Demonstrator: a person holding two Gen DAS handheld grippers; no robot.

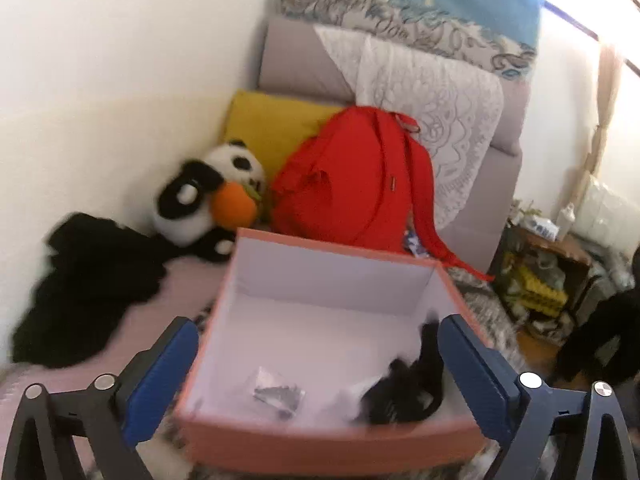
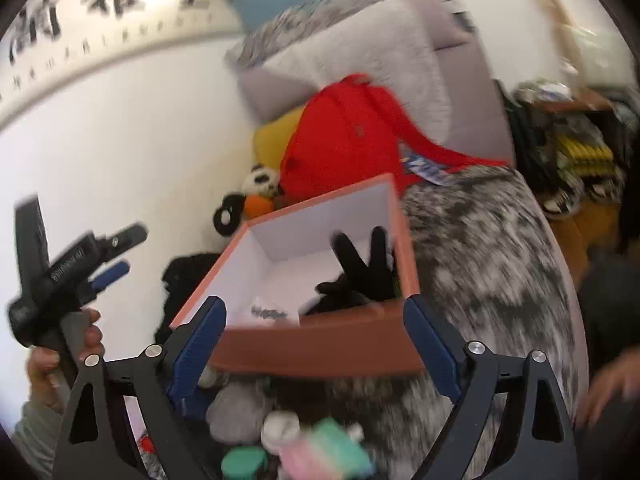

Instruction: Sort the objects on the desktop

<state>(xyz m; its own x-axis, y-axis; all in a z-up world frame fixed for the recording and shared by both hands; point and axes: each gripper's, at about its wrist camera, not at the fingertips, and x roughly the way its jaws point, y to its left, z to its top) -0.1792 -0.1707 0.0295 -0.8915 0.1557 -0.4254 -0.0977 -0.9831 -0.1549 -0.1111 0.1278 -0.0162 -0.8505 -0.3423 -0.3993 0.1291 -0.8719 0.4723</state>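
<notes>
Both claws gape wide and hold nothing: the left gripper (image 1: 318, 364) and right gripper (image 2: 316, 346) each hang above the pink box (image 1: 332, 442). Inside lie 2 things: a black glove (image 2: 362, 276) and what may be a small clear packet (image 1: 278, 394), blurred.
</notes>
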